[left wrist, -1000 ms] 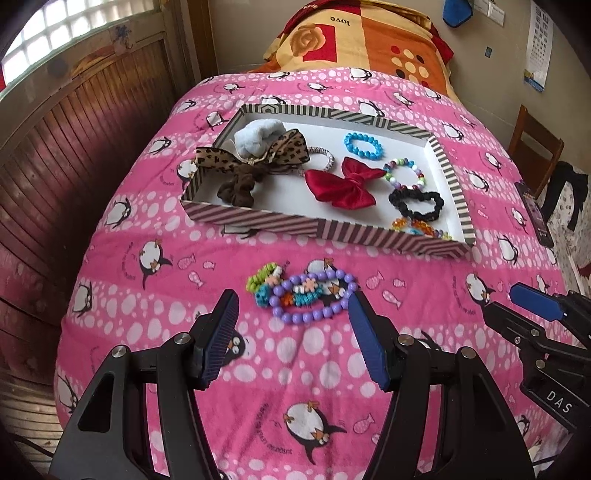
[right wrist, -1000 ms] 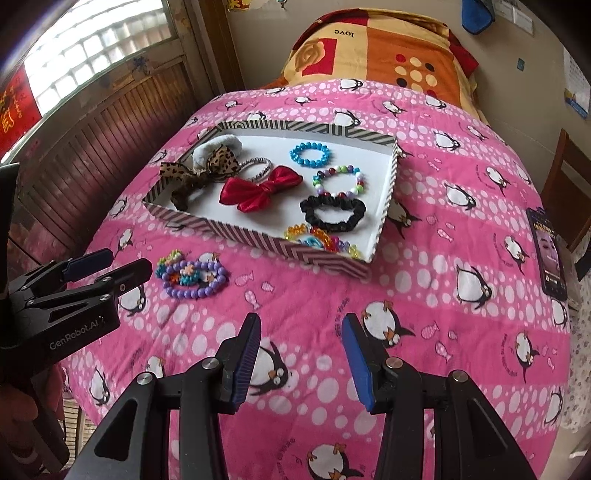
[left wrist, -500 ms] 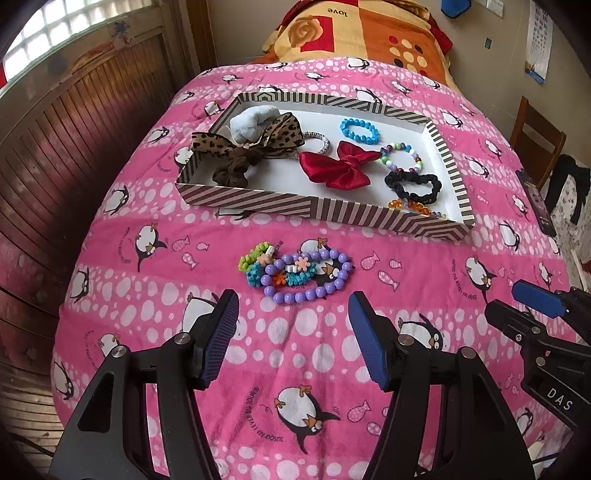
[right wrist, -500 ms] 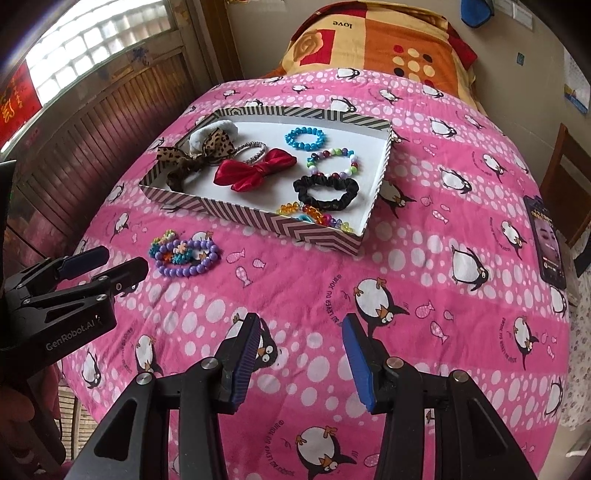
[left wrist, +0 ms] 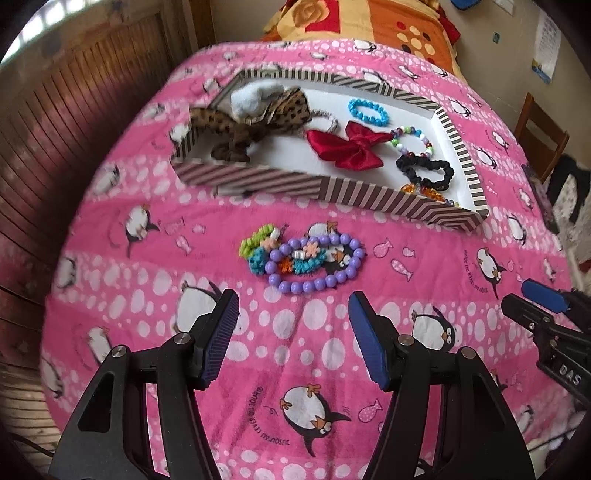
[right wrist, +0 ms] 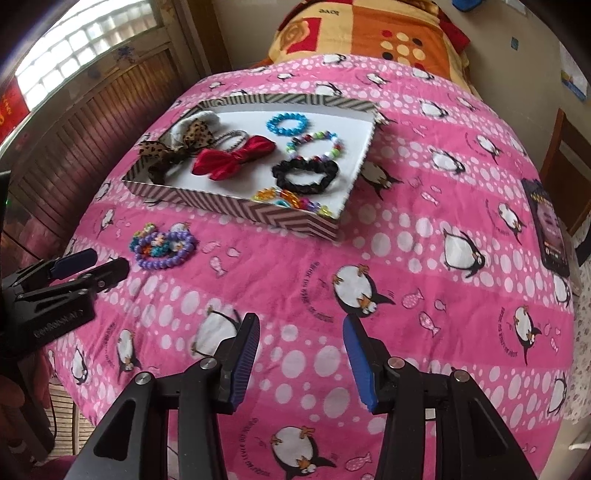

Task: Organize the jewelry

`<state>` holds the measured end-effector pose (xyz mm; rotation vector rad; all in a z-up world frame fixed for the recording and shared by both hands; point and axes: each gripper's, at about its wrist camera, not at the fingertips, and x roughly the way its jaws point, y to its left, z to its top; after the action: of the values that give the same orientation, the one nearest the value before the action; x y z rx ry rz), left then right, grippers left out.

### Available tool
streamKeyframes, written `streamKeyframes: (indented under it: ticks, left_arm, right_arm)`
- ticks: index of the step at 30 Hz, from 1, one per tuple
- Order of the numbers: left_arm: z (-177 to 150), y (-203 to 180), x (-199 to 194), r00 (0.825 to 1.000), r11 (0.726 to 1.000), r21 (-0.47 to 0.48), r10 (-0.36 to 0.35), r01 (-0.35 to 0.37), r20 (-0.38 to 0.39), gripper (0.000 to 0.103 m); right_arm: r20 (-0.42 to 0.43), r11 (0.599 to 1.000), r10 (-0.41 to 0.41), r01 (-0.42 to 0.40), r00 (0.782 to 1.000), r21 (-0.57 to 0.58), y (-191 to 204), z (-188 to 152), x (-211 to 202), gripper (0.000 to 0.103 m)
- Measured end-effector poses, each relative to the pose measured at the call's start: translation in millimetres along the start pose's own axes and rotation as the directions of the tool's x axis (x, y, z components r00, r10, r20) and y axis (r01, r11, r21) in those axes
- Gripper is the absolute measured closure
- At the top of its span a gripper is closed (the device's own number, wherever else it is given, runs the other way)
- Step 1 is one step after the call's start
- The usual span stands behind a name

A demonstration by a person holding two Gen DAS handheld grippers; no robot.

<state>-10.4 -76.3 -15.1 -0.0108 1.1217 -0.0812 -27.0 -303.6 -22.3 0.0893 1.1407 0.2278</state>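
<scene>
A purple bead bracelet [left wrist: 314,280] [right wrist: 166,260] lies on the pink penguin blanket, tangled with a multicoloured flower bracelet [left wrist: 266,247] [right wrist: 147,240]. Just behind them stands a striped box [left wrist: 280,181] [right wrist: 295,221] holding a red bow [left wrist: 347,147], a leopard bow [left wrist: 258,122], a blue bead bracelet [left wrist: 369,110], a black scrunchie [left wrist: 424,170] and other bracelets. My left gripper [left wrist: 291,314] is open a little short of the purple bracelet, nothing between its fingers. My right gripper [right wrist: 301,336] is open over bare blanket, further right.
A wooden bed rail [left wrist: 74,110] runs along the left. An orange patterned pillow [right wrist: 369,33] lies at the head of the bed. A dark phone-like slab [right wrist: 546,229] rests at the blanket's right edge, with a wooden chair [left wrist: 539,133] beyond.
Both views have drifted slightly: the box and bracelets sit a little higher in the left wrist view than a second ago. The bracelets have not moved on the blanket. Both grippers' openings look unchanged.
</scene>
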Motion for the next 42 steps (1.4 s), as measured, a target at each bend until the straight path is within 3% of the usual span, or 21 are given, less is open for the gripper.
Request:
streamKeyframes:
  ticks: [4,9,13,17,25,29,35,37,39,42]
  left_arm:
    - [2.8,26.9,14.5,0.991,0.990,-0.090,-0.116,0.110,-0.064,0.041]
    - [10.5,50.1,24.4,0.987,0.980,-0.151,-0.142,0.130,-0.073,0.041]
    - [14.2,54.2,31.5,0.984,0.981,-0.139,-0.151,0.138,-0.090,0.041]
    - [15.3,58.2,42.0,0.981,0.981,-0.131,-0.157,0.142,-0.111,0.041]
    - [30.1,67.6,47.6,0.983,0.983,-0.135,-0.141,0.125,-0.115,0.041]
    - [34.6,81.8,48.2,0.990,0.991,-0.120,-0.076,0.062,-0.121,0.041]
    - [37.3,102.9,52.4,0.987,0.987,-0.145,-0.088,0.069,-0.133,0.041]
    - [37.6,106.5,52.7,0.986,0.986,-0.144,-0.099,0.080,-0.136,0.041]
    - [38.1,106.7,53.9,0.984,0.986,-0.140,-0.108,0.088,-0.144,0.041]
    - [38.9,102.4,52.8,0.979,0.985,-0.121,-0.142,0.125,-0.147,0.041]
  right_arm:
    - [-0.013,0.999,-0.015,0.016,1.000,0.050,-21.4,-3.9,9.5,0.058]
    - [-0.015,0.994,-0.025,0.026,1.000,0.110,-42.2,-4.2,17.2,0.058]
    - [-0.030,0.993,-0.030,0.034,0.999,0.115,-47.2,-0.8,26.1,0.058]
    - [-0.043,0.992,0.021,-0.015,0.999,0.122,-45.5,-3.3,30.1,0.058]
    - [-0.040,0.983,0.177,-0.175,0.983,0.064,7.8,18.2,45.2,0.058]
    - [-0.039,0.981,0.192,-0.193,0.981,-0.017,46.3,41.6,60.1,0.058]
    - [-0.059,0.979,0.178,-0.183,0.982,-0.087,83.7,65.1,97.7,0.058]
    - [-0.039,0.978,0.159,-0.163,0.986,-0.130,93.1,67.2,102.9,0.064]
    - [-0.025,0.974,0.096,-0.099,0.995,-0.205,103.0,67.9,106.2,0.086]
    - [-0.033,0.973,0.076,-0.082,0.997,-0.217,99.1,67.4,104.9,0.094]
